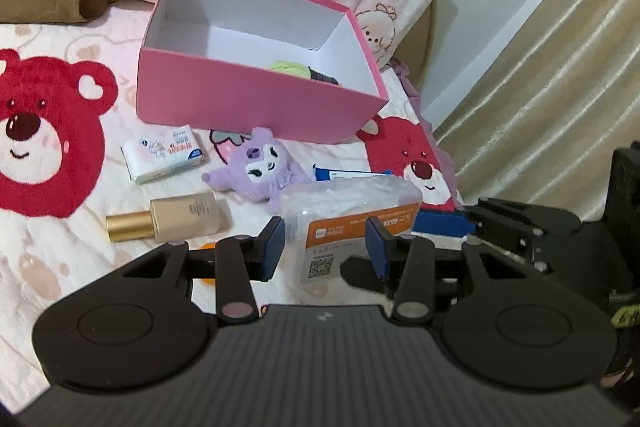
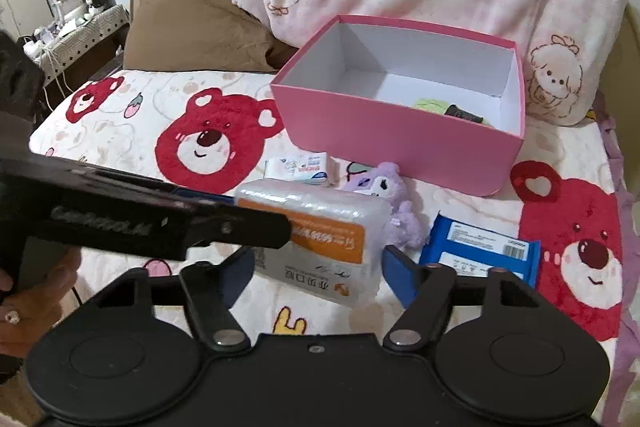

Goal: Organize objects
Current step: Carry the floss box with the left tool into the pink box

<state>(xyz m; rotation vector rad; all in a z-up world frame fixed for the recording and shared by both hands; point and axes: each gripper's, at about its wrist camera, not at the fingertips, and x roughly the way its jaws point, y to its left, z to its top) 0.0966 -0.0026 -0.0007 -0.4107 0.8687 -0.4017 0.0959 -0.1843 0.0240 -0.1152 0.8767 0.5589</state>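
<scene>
The left gripper [image 1: 326, 243] holds a soft, clear plastic pack of white face masks with an orange label [image 1: 352, 215]: its blue pads press in on the pack's two sides, jaws narrowed to a modest gap. The right gripper [image 2: 318, 273] has its jaws partly apart around the pack's near end; whether its pads actually touch the wrap I cannot tell, though a gap shows on the right-hand side.

Ahead of both tools sits the open pink cardboard box with a white inside [image 1: 256, 99], already holding a green item and a dark one in its near right corner.

The main risk is the pack itself: the wrap is slick and yielding, so a pinch at one end could let it sag, twist or slide out on the way to the box. If the right jaws shut off-centre, they may only crumple the film.

Just beyond the fingers lie a purple plush toy [image 1: 256, 167], a blue flat packet [image 2: 484, 247], a small white tissue pack [image 1: 164, 155] and a gold-capped beige bottle [image 1: 168, 221]; a drooping pack could drag across them. A low approach could also catch the box's near wall and shove it.
</scene>
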